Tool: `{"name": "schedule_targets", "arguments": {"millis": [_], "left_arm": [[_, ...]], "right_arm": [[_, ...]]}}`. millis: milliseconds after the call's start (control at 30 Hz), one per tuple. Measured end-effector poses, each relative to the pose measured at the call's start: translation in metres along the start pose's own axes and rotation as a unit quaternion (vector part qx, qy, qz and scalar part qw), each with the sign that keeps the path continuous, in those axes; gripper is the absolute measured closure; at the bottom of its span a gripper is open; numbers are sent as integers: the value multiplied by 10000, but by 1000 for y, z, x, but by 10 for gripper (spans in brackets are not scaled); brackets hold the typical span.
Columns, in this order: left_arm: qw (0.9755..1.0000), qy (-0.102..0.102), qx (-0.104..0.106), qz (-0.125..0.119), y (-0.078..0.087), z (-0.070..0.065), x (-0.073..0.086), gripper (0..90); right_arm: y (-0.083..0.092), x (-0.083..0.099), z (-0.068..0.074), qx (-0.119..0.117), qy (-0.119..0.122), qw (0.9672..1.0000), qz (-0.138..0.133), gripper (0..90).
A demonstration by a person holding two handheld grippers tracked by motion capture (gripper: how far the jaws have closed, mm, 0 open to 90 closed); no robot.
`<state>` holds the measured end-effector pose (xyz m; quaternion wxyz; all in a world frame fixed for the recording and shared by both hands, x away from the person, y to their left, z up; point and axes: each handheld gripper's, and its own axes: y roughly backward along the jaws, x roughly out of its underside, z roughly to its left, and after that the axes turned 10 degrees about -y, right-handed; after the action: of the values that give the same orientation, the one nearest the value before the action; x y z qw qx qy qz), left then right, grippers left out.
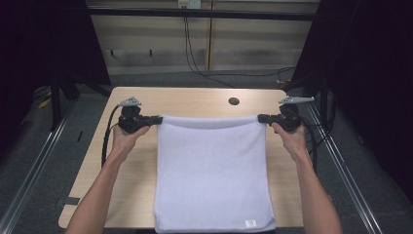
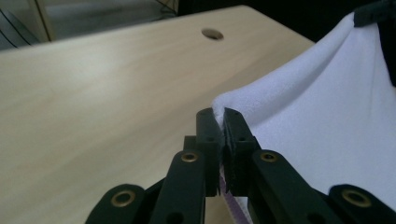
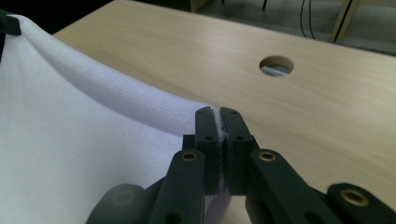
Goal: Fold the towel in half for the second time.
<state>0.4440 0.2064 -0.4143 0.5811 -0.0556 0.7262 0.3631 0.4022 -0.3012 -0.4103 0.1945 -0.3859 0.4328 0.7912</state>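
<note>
- Left gripper (image 1: 159,119): jaws clamped on the towel's (image 1: 212,170) far left corner.
- Right gripper (image 1: 260,118): jaws clamped on its far right corner.
- Towel hangs between them, near edge on the table (image 1: 195,100).

The towel (image 1: 213,170) is white cloth, soft and matt, with a fine nubby terry pile; a small white label is sewn near its front edge. The surface (image 1: 195,100) is pale wood-grain laminate, smooth with a dull sheen. The tongs (image 2: 218,122) are matt black plastic with brass-coloured rivets at the joints, and a grey plate (image 1: 129,102) on top looks like dull metal.
</note>
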Motion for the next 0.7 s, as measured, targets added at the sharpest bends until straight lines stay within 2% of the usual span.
{"name": "schedule_targets", "arguments": {"millis": [67,133,200,333,400,500,533,567,600,633,667,700], "left_arm": [[9999,22,29,-132,3,2,-7,870],[9998,-59,18,-165,7,-1,-8,870],[9996,-205,57,-168,14,-6,-6,870],[9987,-446,206,-130,34,-22,-2,868],[9982,-511,266,-188,45,-33,-4,868],[9966,-684,384,-245,59,-54,-5,868],[9961,-750,399,-221,63,-60,-2,868],[9954,-769,515,-227,70,-69,6,868],[9954,-769,515,-227,70,-69,6,867],[9952,-778,570,-143,76,-77,18,867],[9953,-702,661,-57,79,-81,29,866],[9955,-677,666,-21,81,-84,37,865]], "right_arm": [[-1,-7,1,24,17,9999,-106,868],[1,-10,2,-52,3,9996,-268,868],[4,-9,3,-121,45,9995,-293,868],[25,0,14,-388,291,9984,-306,868],[37,4,21,-384,459,9980,-199,868],[55,9,33,-444,626,9968,-228,868],[60,12,35,-459,663,9965,-232,868],[65,16,38,-483,699,9961,-236,868],[73,26,43,-539,732,9956,-212,868],[77,34,46,-568,728,9955,-213,868],[79,40,48,-650,722,9951,-198,867],[82,53,53,-678,773,9947,-53,868]]}}
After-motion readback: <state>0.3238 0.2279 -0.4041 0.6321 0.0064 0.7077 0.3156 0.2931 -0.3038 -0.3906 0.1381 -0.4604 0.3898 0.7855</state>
